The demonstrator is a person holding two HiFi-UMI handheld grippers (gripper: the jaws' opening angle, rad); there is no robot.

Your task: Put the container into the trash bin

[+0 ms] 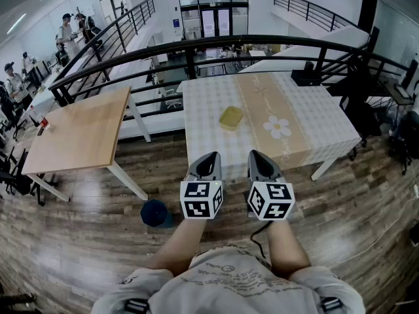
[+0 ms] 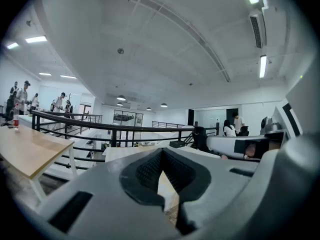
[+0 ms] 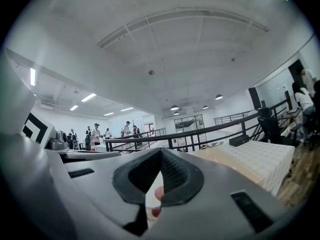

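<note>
One small yellow container (image 1: 230, 118) lies on the checked cloth of the table (image 1: 314, 103), near the middle of its front half, just left of a printed white flower (image 1: 277, 127), with nothing else near it on the cloth. Well apart from it, down on the wooden floor at the person's left, stands a dark blue round tub that I take to be the trash bin (image 1: 156, 212), near the foot of a bare wooden table (image 1: 78, 136). Both tongs hang side by side in front of the person's chest, short of the table edge. The left gripper (image 1: 207, 157) is clenched with nothing in it, and the right gripper (image 1: 260, 154) likewise has its jaws together and holds nothing. The step in hand looks like the reach for the container, so the task is not yet under way. To do it well, the chosen jaws should be spread before they arrive. The container looks shallow, so they should come in low and level to pinch one side wall or the rim rather than press on the top. The left one suits best, since the bin sits on that side. Let go only once the container is squarely above the bin's mouth.
</note>
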